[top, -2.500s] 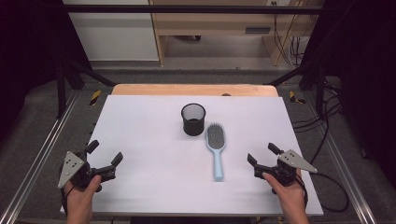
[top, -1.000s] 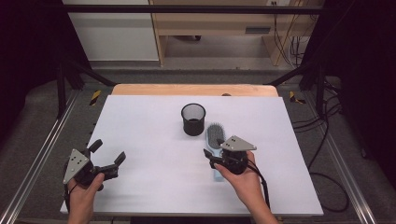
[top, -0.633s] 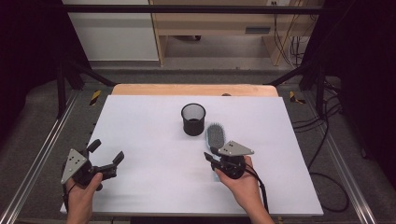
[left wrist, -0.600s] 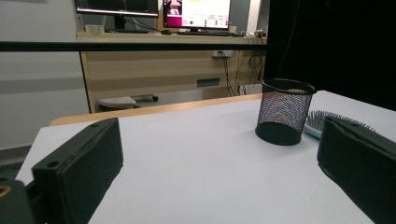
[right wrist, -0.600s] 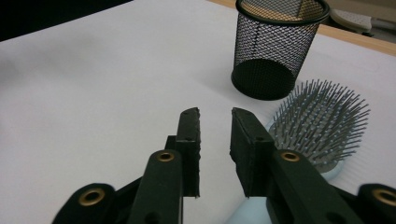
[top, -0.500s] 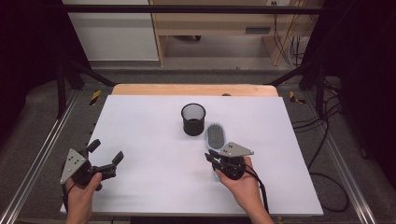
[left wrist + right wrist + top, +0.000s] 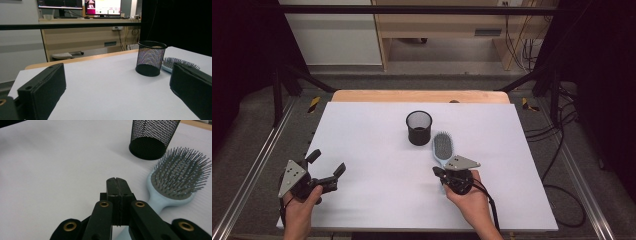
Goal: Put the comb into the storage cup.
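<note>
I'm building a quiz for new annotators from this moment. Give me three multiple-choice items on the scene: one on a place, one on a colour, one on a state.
1. Where does the mesh cup stand relative to the hairbrush in the high view?
A. just left of the brush head and a little farther back
B. at the table's near edge
C. on top of the brush

2. What colour is the hairbrush's body?
A. red
B. pale blue
C. black

3. How do the jaws of the right hand-held gripper stand?
A. wide apart
B. shut on the mesh cup
C. pressed together, nothing between them

Answers: 1 A, the cup sits by the brush head, toward the far side. 2 B, its handle and rim are pale blue. 3 C, the right gripper view shows the jaws meeting beside the handle.
</note>
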### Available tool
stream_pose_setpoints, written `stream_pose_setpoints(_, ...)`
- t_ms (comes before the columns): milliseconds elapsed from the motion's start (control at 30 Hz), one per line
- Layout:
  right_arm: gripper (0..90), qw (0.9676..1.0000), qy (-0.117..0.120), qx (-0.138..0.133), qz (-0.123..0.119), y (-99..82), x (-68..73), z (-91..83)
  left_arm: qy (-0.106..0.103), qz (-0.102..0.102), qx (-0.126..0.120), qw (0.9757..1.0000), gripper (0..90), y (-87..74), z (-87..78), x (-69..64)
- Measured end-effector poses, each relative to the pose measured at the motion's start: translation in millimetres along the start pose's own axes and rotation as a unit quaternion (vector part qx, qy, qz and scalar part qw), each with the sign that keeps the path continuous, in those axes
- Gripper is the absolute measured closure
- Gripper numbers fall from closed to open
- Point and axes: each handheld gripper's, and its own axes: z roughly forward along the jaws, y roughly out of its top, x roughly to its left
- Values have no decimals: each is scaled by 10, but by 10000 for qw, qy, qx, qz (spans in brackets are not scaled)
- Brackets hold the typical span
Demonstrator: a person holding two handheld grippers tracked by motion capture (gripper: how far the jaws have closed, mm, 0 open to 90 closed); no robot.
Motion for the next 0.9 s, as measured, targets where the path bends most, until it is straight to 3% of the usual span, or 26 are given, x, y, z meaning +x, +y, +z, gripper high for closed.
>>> stream_pose_setpoints(167,900,9998,19,141,100,-29,-6,21,-79,113,-54,9999,5,-1,26,-6)
stream_pose_setpoints(300,900,9997,16,238,92,-56,-1,56,-93,9,-22,10000,5,-33,77,-1)
stream_pose_setpoints(900,900,9963,-34,858,61,-250,29,146,-263,92,147,9995,7,-56,131,-78)
